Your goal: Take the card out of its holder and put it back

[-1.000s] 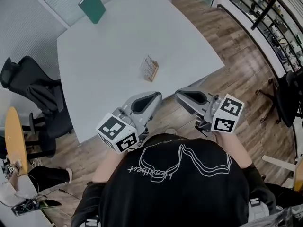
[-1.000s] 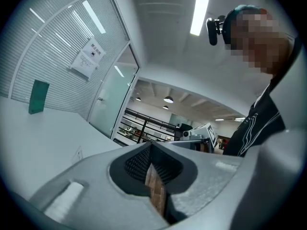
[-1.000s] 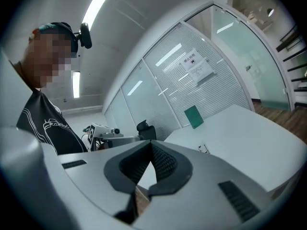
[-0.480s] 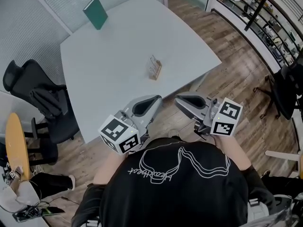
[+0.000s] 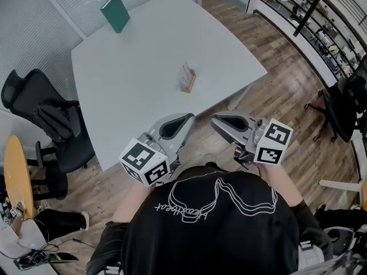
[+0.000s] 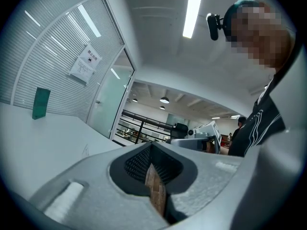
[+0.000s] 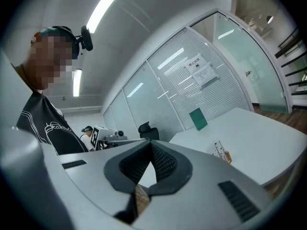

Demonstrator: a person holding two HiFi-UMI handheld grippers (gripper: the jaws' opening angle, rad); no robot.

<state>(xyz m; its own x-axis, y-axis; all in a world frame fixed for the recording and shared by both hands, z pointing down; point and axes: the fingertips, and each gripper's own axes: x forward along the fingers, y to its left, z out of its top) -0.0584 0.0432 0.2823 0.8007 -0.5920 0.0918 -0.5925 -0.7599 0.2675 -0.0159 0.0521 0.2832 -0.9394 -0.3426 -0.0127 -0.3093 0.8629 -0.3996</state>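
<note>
A small wooden card holder [image 5: 187, 78] with a pale card upright in it stands near the middle of the white table [image 5: 132, 79]. Both grippers hover off the table's near edge, in front of the person's chest, well short of the holder. My left gripper [image 5: 190, 117] points toward the table with its jaws shut and nothing between them. My right gripper [image 5: 214, 120] beside it is also shut and empty. In the right gripper view the holder [image 7: 221, 152] shows far ahead, right of the shut jaws [image 7: 150, 143]. The left gripper view shows shut jaws [image 6: 151, 144] and the holder [image 6: 86, 150] faintly.
A green book [image 5: 115, 13] stands at the table's far corner. A black office chair [image 5: 54, 122] sits left of the table, another [image 5: 347, 105] at the right over wood floor. Glass walls with blinds lie behind the table.
The head view has shifted slightly, so the table and holder sit a little differently in frame. Both grippers stay shut in about the same place.
</note>
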